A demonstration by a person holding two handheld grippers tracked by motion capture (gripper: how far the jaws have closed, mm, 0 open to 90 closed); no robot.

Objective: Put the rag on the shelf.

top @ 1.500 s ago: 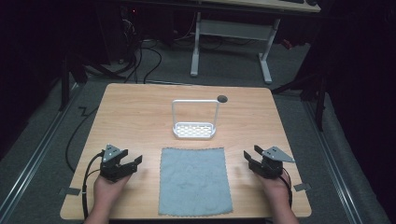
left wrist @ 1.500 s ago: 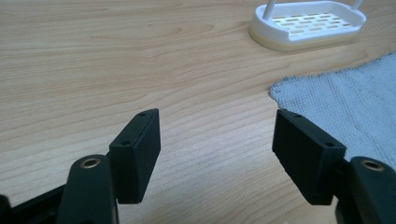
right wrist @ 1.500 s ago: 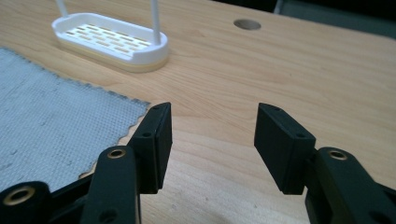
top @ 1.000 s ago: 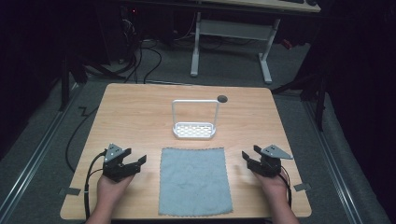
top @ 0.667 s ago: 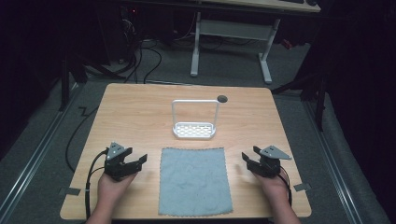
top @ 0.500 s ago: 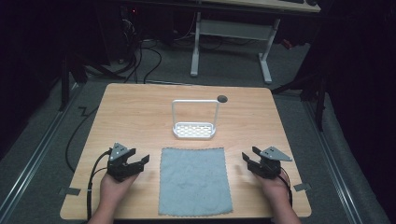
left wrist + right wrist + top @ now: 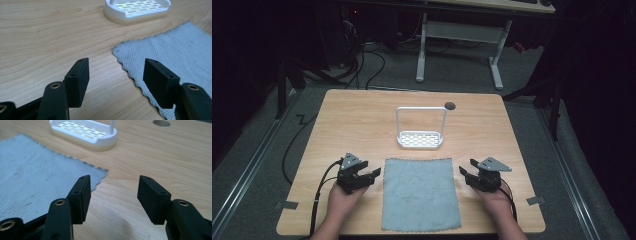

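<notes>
From above, we see the grey cloth (image 7: 420,194) lying flat and untouched at the table's (image 7: 362,120) near edge, the left gripper (image 7: 362,176) and right gripper (image 7: 472,176) flanking it, nothing yet grasped. The left gripper view shows wide-open jaws at the cloth's corner (image 7: 120,51); the white rack (image 7: 137,10) is cut off above. In the right gripper view the jaws gape empty beside the cloth's other far corner (image 7: 103,171).
</notes>
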